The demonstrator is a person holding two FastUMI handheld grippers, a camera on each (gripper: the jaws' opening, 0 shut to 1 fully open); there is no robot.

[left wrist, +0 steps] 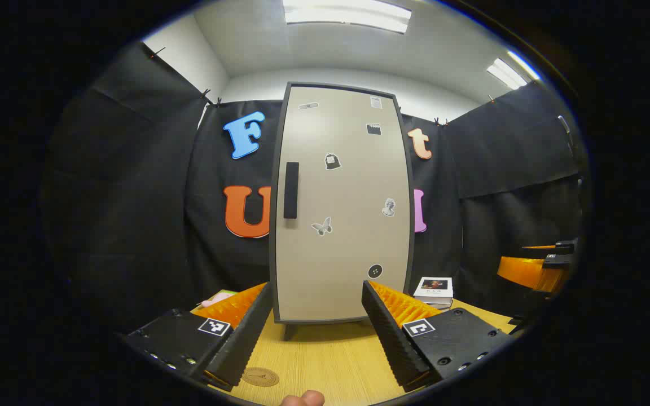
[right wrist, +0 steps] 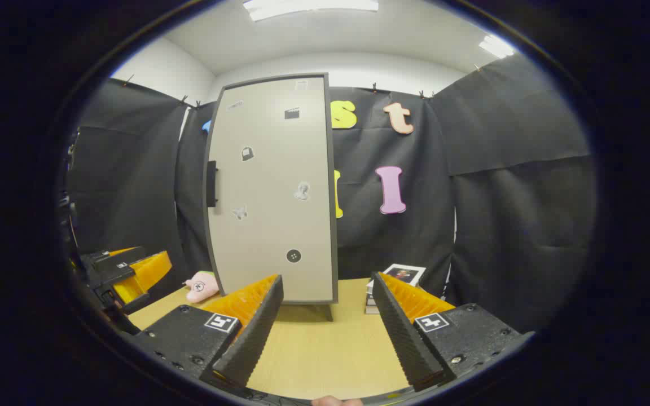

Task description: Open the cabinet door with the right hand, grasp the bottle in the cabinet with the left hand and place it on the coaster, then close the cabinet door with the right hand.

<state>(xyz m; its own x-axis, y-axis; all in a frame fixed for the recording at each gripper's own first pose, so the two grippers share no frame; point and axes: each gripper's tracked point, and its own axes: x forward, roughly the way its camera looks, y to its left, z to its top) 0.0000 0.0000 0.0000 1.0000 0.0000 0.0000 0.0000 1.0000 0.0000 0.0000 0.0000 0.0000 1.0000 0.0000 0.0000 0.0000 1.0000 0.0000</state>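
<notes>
- Left gripper (left wrist: 316,332) holds its fingers spread wide with nothing between them, above bare table (left wrist: 325,366); the coaster (left wrist: 260,376) lies beside its left finger.
- Right gripper (right wrist: 328,332) likewise gapes empty.
- Beyond stands the cabinet (left wrist: 342,203), door shut, handle (left wrist: 291,190) at its left edge.

The left gripper (left wrist: 316,332) hangs spread before the closed cabinet door (left wrist: 342,203) (coaster (left wrist: 260,376) below).

both views face the closed cabinet (left wrist: 342,208) across the table (left wrist: 325,361).
</notes>
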